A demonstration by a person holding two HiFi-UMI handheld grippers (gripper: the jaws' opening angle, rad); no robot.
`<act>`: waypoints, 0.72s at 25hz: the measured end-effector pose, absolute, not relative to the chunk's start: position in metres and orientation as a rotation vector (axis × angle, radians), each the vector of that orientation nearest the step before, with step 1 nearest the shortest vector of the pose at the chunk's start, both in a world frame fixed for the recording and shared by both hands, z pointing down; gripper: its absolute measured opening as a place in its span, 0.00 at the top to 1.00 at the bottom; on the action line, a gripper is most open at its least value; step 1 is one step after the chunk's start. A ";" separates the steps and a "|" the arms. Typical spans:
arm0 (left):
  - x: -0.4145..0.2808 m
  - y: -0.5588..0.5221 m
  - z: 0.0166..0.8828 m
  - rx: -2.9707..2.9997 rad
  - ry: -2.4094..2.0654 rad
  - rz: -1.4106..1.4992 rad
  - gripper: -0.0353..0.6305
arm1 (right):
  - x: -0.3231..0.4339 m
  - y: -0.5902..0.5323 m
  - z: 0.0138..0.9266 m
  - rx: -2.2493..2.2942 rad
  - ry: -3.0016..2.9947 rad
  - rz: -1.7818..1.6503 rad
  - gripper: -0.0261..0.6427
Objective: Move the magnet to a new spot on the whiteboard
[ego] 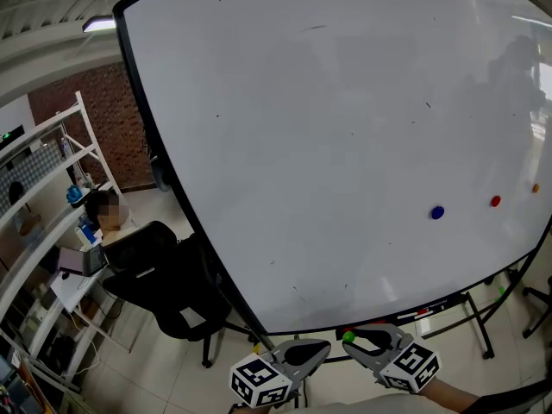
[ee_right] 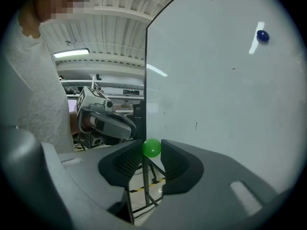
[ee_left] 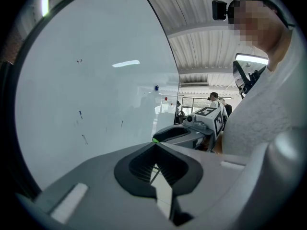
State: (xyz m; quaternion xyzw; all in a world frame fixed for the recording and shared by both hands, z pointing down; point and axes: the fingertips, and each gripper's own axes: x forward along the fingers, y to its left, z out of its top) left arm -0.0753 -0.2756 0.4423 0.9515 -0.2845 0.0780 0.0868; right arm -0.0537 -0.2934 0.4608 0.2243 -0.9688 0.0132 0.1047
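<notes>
A large whiteboard fills the head view. A blue magnet, a red one and an orange one stick to its right part. Below the board's lower edge, my right gripper is shut on a small green magnet; the right gripper view shows the green magnet pinched between the jaw tips, off the board. The blue magnet sits high up the board there. My left gripper is beside the right, its tips meeting with nothing between them.
A black office chair and a seated person are to the left of the board, with white shelving behind. The board's tray and stand legs run along the bottom right.
</notes>
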 end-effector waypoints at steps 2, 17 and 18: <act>-0.076 -0.276 0.442 2.834 -0.850 0.232 0.97 | -0.053 -0.294 0.458 0.671 -2.853 0.012 0.78; -0.082 -0.282 0.445 2.822 -0.850 0.235 0.97 | -0.055 -0.343 0.341 0.876 -2.882 -0.485 0.78; -0.082 -0.283 0.446 2.820 -0.851 0.236 0.97 | -0.058 -0.346 0.335 0.887 -2.885 -0.525 0.78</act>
